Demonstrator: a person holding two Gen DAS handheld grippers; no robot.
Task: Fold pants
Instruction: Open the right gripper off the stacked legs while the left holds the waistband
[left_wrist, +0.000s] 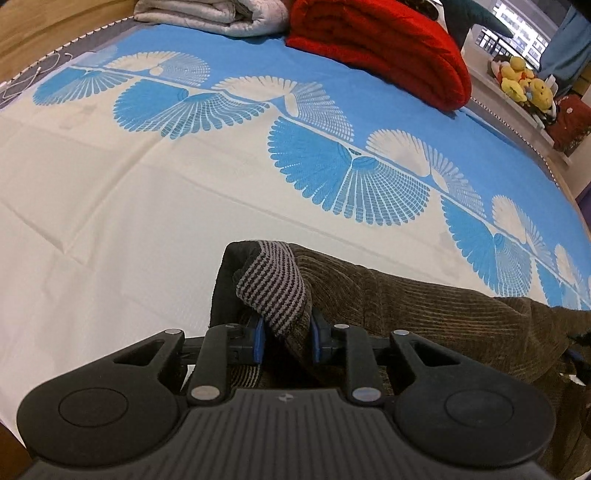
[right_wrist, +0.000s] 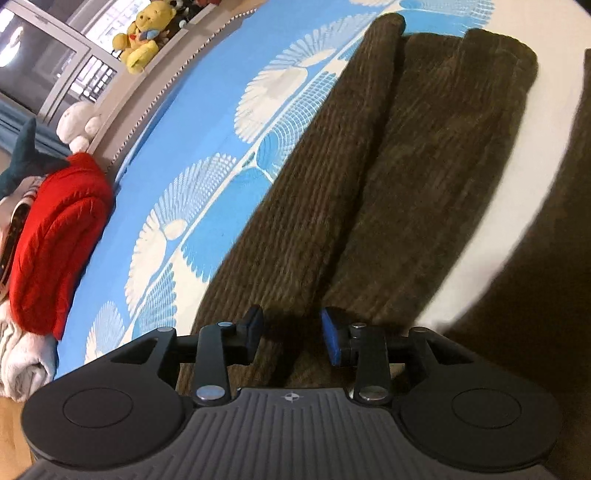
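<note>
We count 1 pair of pants, brown ribbed corduroy, spread on the bed sheet; in the right wrist view its 2 legs run side by side from bottom center to upper right, ends rounded. In the left wrist view the pants sit bottom center to lower right, w/ 1 striped grey-black knit band turned up.

2 claws. Left gripper: blue pads clamped on the pants fabric just under that striped band. Right gripper: jaws apart, hanging over the pants, nothing pinched btwn them; frame is blurred, so contact w/ the cloth we can't tell.

Sheet: smooth, cream w/ blue, fan-shaped shell prints in a row. Upper part of left view: 1 red blanket, thick and folded, plus 1 grey quilt, folded. Upper left of right view: 1 yellow plush bear, 1 white plush toy.
</note>
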